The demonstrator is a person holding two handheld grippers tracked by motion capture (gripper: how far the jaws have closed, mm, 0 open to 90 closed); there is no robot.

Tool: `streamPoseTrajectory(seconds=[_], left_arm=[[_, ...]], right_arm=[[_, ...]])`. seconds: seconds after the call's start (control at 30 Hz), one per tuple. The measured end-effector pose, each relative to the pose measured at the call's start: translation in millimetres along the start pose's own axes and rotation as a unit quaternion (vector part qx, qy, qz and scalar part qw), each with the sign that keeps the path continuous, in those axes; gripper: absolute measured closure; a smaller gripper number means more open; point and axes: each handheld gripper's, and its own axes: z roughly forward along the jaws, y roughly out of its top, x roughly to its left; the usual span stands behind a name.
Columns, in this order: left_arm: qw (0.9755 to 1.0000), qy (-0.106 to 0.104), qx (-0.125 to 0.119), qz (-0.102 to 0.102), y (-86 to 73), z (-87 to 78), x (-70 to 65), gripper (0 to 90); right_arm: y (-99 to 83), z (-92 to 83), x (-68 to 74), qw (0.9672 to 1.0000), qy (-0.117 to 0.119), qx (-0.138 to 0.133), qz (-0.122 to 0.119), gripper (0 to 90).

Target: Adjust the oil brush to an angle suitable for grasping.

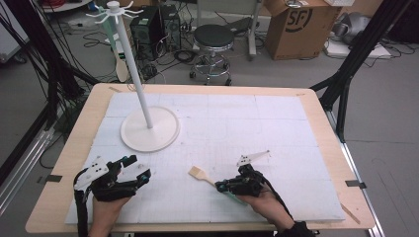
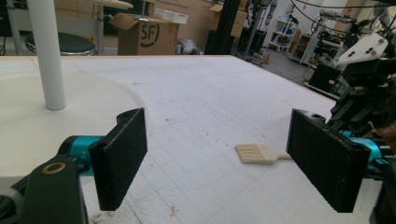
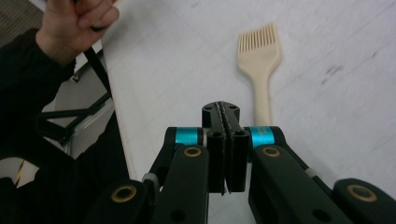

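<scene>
The left gripper (image 1: 140,173) holds its flat, rough black jaws wide apart, left of the cream silicone basting brush (image 1: 200,174) lying on the gridded white board (image 1: 276,133). Just right of the brush's slim handle, the right gripper (image 1: 221,186) has its jaws pressed together, gripping nothing.

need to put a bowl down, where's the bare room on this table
The far right of the white mat, beyond the right gripper and right of the stand, is bare. So is the middle strip between the stand's base and the brush. The near edge is crowded: left gripper, brush, right gripper.
</scene>
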Motion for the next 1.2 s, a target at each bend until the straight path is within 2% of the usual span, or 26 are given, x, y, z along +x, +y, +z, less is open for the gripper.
streamPoseTrajectory(seconds=[0.2,0.27,0.4,0.53,0.6,0.93,1.2], left_arm=[[1.0000,0.000,0.001,0.001,0.1,-0.3,-0.1,20.9],[1.0000,0.001,0.001,0.000,0.0,0.1,-0.4,20.9],[1.0000,-0.001,0.002,0.002,0.1,0.5,-0.3,21.0],[1.0000,-0.001,0.003,0.001,0.0,0.6,-0.4,21.0],[1.0000,-0.002,0.004,0.001,0.0,0.6,-0.5,21.0],[1.0000,-0.002,0.004,0.000,-0.1,1.0,-0.8,21.0],[1.0000,-0.006,0.002,-0.002,0.1,1.5,-1.0,21.2]], right_arm=[[-3.4,4.1,0.3,0.9999,0.007,0.012,0.000,89.6],[-4.2,6.2,0.7,0.9996,0.009,0.025,-0.003,89.6],[-6.9,12.2,0.6,0.9977,-0.010,0.066,-0.005,89.6],[-4.9,12.7,0.7,0.9975,-0.013,0.069,-0.005,89.6],[-2.5,14.2,0.5,0.9970,-0.033,0.070,-0.009,89.7],[10.4,25.2,-3.3,0.9970,-0.042,0.065,-0.006,89.7],[22.3,38.3,-2.3,0.9964,-0.052,0.066,-0.016,89.7]])
